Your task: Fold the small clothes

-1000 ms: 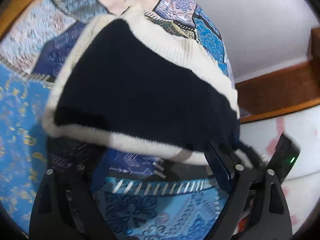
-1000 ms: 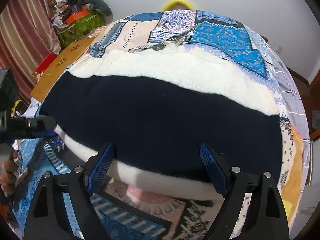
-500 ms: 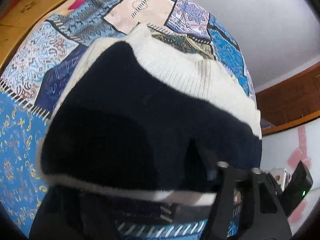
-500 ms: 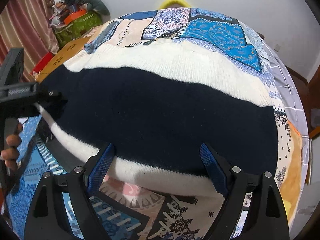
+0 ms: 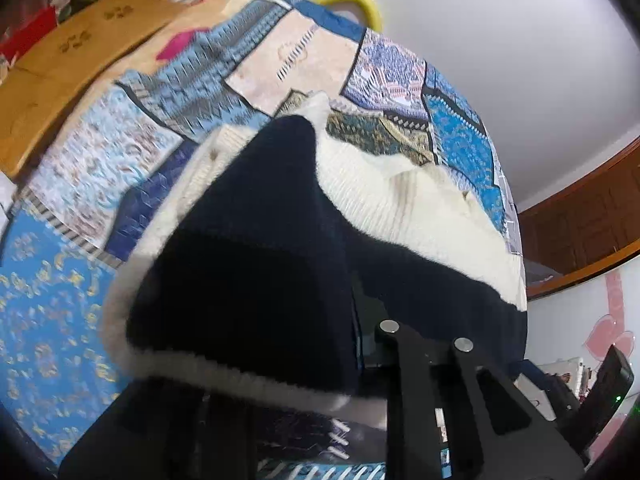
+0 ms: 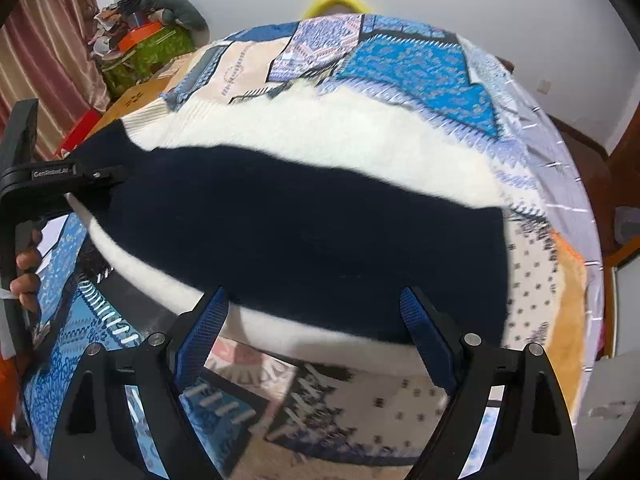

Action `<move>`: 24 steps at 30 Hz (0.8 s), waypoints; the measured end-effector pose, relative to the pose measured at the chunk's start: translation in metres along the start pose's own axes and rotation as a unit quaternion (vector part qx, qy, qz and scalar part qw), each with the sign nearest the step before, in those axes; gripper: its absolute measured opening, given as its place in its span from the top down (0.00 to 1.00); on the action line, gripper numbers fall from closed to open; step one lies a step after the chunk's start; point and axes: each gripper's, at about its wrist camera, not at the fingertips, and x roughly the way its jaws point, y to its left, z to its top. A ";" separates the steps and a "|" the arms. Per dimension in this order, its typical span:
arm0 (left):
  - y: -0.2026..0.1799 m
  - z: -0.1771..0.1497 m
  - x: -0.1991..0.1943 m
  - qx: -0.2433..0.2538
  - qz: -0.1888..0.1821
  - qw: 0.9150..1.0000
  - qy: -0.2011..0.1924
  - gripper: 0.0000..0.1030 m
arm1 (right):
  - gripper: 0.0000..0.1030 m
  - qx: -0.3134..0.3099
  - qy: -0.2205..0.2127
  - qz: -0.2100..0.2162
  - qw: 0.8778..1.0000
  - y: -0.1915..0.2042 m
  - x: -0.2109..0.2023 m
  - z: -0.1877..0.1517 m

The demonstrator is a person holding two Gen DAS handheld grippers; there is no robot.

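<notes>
A small knit sweater (image 6: 304, 216) with a wide navy band between cream bands lies on a patchwork bedspread (image 6: 404, 60). My left gripper (image 5: 352, 344) is shut on the sweater's left edge and lifts it, so the cloth (image 5: 248, 264) drapes over the fingers and hides them. In the right wrist view the left gripper (image 6: 108, 176) shows pinching that edge at the far left. My right gripper (image 6: 312, 332) is open and empty, its blue pads (image 6: 202, 332) just at the sweater's near cream hem.
A wooden board (image 5: 68, 64) lies along the bed's left side. A yellow ring (image 6: 334, 2) sits at the far end by the white wall. Green boxes with clutter (image 6: 148, 48) stand at the back left. Wooden furniture (image 5: 580, 220) is on the right.
My left gripper closed on the sweater's left edge and lifted it up and over toward the middle. The right gripper stayed open at the near hem.
</notes>
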 end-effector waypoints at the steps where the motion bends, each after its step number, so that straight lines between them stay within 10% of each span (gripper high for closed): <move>1: 0.001 0.003 -0.004 0.002 0.008 1.000 -0.007 0.78 | 0.17 0.002 -0.004 -0.002 1.000 -0.003 -0.004 0.000; 11: 0.016 0.046 -0.067 0.036 0.104 0.990 -0.090 0.80 | 0.17 0.028 -0.031 0.003 0.999 -0.018 -0.021 0.004; 24: -0.076 0.035 -0.090 0.104 0.008 0.989 -0.104 0.80 | 0.17 0.052 -0.002 0.012 0.999 -0.034 0.001 -0.013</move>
